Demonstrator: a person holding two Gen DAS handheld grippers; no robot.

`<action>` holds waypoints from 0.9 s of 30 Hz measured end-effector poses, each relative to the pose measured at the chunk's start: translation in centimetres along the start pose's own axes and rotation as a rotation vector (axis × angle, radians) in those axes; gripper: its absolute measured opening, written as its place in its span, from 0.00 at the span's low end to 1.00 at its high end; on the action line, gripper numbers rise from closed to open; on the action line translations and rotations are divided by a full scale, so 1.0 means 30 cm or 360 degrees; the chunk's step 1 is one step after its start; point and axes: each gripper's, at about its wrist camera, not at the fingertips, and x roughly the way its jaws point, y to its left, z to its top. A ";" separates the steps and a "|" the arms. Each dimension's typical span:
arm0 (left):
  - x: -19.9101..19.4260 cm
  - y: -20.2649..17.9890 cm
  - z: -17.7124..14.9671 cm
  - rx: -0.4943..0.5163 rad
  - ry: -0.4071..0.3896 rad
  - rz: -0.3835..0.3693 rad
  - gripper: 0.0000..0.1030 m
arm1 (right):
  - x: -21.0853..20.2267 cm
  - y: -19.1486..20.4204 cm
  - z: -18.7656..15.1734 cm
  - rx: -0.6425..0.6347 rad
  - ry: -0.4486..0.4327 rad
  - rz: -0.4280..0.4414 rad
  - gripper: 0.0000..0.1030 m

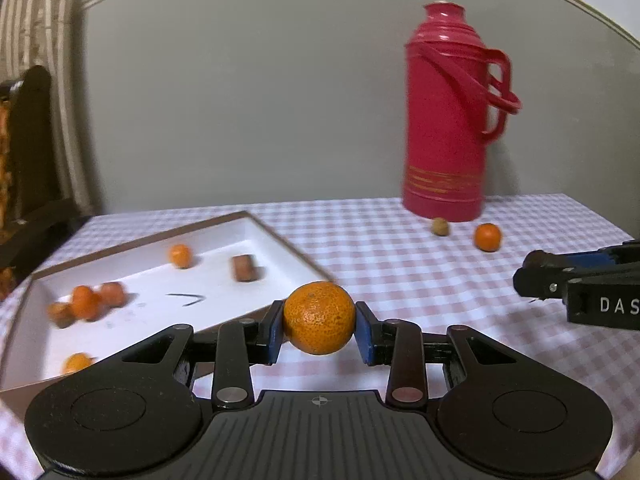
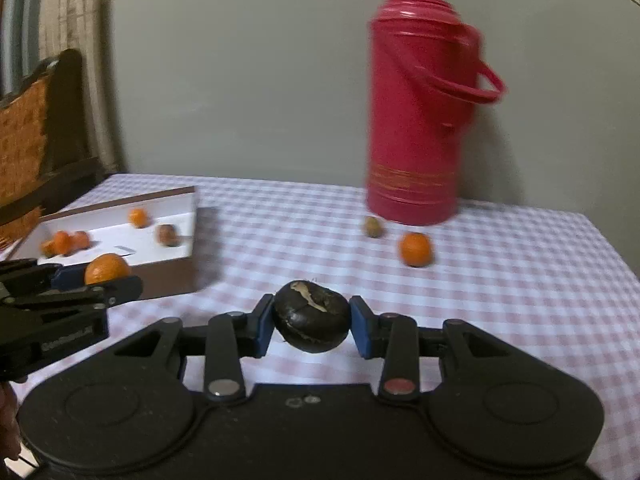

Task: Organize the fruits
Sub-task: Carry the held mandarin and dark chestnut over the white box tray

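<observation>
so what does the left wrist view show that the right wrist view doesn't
Only the left wrist view shows the near end of the white tray, with one more small orange by its front wall. Only the right wrist view shows the dark round fruit clamped in the right gripper. Both show the left gripper shut on an orange, the red thermos, and a loose orange beside a small brown fruit on the checked cloth.

A plain grey wall [image 1: 240, 100] rises behind the counter's far edge — a striped curtain [image 1: 36, 20] hangs beyond its left corner.
</observation>
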 end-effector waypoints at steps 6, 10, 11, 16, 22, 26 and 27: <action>-0.058 0.152 -0.033 -0.0063 -0.0008 0.0119 0.36 | 0.009 0.167 0.025 -0.0110 -0.0019 0.0135 0.30; -0.076 0.255 -0.052 -0.0121 -0.0006 0.0190 0.36 | 0.017 0.267 0.035 -0.0179 -0.0025 0.0208 0.30; -0.083 0.280 -0.057 -0.0137 -0.0011 0.0206 0.36 | 0.019 0.288 0.038 -0.0193 -0.0024 0.0224 0.30; -0.110 0.366 -0.068 -0.0189 -0.0035 0.0264 0.36 | 0.032 0.384 0.050 -0.0258 -0.0025 0.0286 0.30; -0.134 0.441 -0.073 -0.0229 -0.0063 0.0330 0.36 | 0.033 0.469 0.058 -0.0333 -0.0032 0.0348 0.30; -0.139 0.489 -0.069 -0.0251 -0.0075 0.0381 0.36 | 0.033 0.531 0.078 -0.0381 -0.0066 0.0391 0.30; -0.139 0.499 -0.066 -0.0255 -0.0079 0.0391 0.36 | 0.034 0.543 0.084 -0.0386 -0.0073 0.0398 0.30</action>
